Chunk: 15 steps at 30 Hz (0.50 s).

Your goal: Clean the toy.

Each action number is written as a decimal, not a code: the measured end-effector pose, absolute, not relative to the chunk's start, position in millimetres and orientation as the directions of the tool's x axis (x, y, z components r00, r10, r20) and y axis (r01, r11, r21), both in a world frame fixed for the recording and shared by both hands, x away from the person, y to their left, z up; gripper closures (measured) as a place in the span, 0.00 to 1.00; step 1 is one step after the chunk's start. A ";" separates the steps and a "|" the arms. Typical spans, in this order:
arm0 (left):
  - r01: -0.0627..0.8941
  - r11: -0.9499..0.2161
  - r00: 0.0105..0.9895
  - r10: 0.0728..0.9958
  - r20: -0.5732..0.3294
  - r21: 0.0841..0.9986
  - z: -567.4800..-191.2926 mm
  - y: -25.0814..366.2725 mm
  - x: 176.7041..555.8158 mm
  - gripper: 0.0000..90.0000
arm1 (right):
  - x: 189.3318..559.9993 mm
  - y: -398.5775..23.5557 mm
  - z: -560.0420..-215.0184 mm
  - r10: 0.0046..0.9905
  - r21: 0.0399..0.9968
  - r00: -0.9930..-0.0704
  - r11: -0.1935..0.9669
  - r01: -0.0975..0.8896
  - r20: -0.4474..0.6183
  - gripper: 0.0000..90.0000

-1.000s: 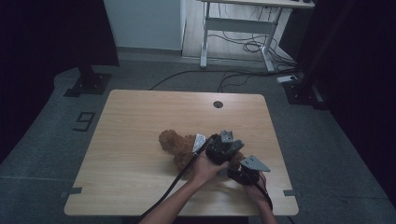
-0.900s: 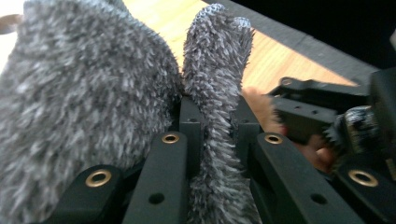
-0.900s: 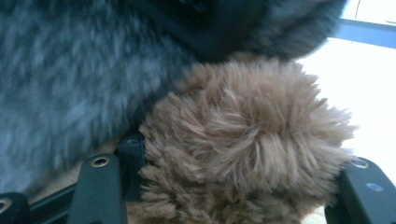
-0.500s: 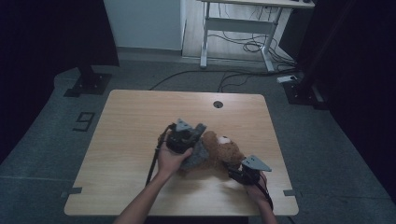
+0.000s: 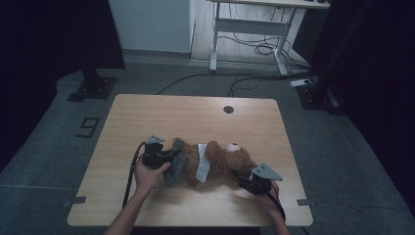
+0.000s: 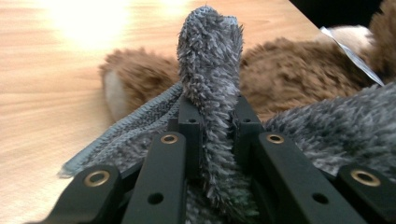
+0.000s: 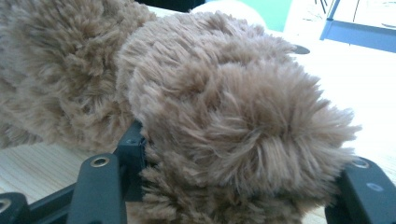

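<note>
A brown teddy bear (image 5: pixel 222 161) lies on its side across the wooden table (image 5: pixel 195 112), with a white tag (image 5: pixel 202 165) around its middle. A grey fuzzy cloth (image 5: pixel 175 165) covers its left end. My left gripper (image 5: pixel 170 155) is shut on a fold of this cloth (image 6: pixel 210 70), which stands up between the jaws (image 6: pixel 212 112); the bear's fur (image 6: pixel 289 65) lies just behind. My right gripper (image 5: pixel 243 178) holds the bear at its head end, jaws closed around a thick tuft of brown fur (image 7: pixel 224 107), near the table's front right.
A round cable hole (image 5: pixel 228 109) sits near the table's far edge. Beyond the table stand a white desk frame (image 5: pixel 249 29) with cables on the floor and a black stand base (image 5: pixel 93 88) at left.
My left gripper has travelled left, from the bear's right side to its left end, with the grey cloth in its jaws. The bear now lies stretched between both grippers. The right gripper stayed put.
</note>
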<state>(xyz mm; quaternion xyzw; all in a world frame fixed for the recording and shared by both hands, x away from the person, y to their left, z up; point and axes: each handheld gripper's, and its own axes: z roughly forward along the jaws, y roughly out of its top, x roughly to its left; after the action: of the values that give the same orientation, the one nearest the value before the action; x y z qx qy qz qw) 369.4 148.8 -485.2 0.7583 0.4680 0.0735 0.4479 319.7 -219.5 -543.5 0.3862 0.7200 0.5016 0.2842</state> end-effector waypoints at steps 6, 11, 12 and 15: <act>0.603 -0.245 0.597 0.770 -0.225 0.759 -490.3 131.8 353.0 0.87 | 307.5 -225.3 -545.7 0.806 0.936 -0.591 0.231 0.265 -0.032 0.36; 0.588 -0.255 0.601 0.773 -0.204 0.767 -490.0 131.7 344.6 0.86 | 296.5 -228.2 -536.2 0.794 0.933 -0.608 0.211 0.292 0.011 0.19; 0.584 -0.257 0.602 0.773 -0.199 0.770 -490.2 132.0 343.4 0.86 | 296.3 -230.2 -531.5 0.789 0.933 -0.613 0.182 0.310 0.050 0.17; 0.588 -0.263 0.605 0.771 -0.200 0.765 -491.1 133.6 341.5 0.86 | 297.0 -240.8 -514.9 0.770 0.934 -0.617 0.082 0.347 0.162 0.14</act>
<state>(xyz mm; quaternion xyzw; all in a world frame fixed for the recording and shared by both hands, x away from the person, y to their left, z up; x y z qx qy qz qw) 341.5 133.6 -491.1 0.7875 0.4315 0.1071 0.4269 297.0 -240.8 -514.9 0.3932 0.7102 0.5516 0.1914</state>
